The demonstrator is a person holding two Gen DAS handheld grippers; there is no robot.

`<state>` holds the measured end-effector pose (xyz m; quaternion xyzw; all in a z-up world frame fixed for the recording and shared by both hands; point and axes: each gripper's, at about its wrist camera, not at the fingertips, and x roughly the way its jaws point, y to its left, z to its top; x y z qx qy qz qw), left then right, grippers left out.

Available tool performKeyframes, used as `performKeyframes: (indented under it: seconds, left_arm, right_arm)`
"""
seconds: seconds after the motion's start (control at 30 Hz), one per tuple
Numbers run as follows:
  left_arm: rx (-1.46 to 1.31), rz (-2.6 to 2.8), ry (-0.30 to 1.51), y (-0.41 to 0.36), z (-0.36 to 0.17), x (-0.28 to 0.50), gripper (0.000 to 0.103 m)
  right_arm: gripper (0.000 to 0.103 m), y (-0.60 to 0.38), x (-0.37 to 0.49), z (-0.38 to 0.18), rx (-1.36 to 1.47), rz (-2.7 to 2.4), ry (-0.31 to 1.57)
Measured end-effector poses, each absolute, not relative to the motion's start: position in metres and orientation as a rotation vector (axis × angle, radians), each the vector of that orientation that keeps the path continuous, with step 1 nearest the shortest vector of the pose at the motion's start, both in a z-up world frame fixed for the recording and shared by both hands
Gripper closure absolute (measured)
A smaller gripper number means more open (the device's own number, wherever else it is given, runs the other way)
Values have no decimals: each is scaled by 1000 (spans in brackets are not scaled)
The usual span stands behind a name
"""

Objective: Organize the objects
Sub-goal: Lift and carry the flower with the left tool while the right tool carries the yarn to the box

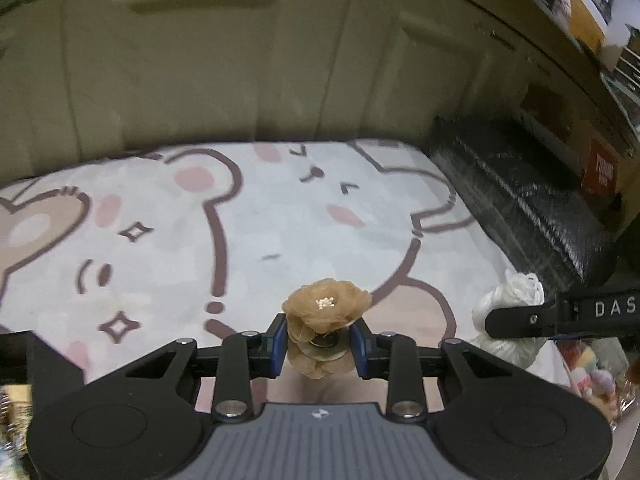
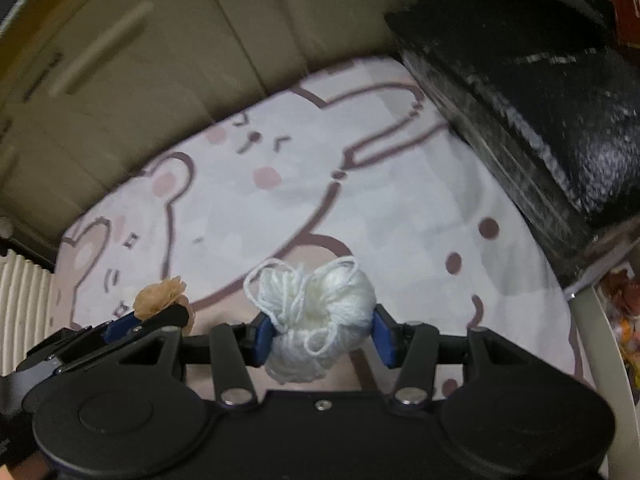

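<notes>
My left gripper is shut on a tan fabric flower clip, held above the bear-print blanket. My right gripper is shut on a white ball of yarn with loose loops at the top, also above the blanket. The yarn and the right gripper's finger show at the right of the left wrist view. The flower and the left gripper show at the left of the right wrist view. The two grippers are side by side, close together.
A black shiny wrapped block lies along the blanket's right side, also in the right wrist view. Beige cabinet doors stand behind the blanket. Colourful small items sit at the right edge. A ribbed white surface is at the left.
</notes>
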<state>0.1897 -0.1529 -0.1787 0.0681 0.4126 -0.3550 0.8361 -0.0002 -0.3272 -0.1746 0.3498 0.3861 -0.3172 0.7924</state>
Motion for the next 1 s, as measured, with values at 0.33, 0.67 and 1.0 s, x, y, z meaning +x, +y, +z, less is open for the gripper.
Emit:
performKeyframes:
  seconds: [0.33, 0.67, 1.0]
  left_arm:
    - [135, -697, 816, -119, -132, 172, 69]
    - [78, -664, 752, -85, -93, 156, 69]
    - [36, -629, 753, -53, -76, 150, 69]
  right_arm:
    - [52, -294, 6, -138, 574, -656, 784]
    - [52, -265, 4, -107, 476, -628, 727]
    - [52, -235, 12, -89, 392, -617, 721]
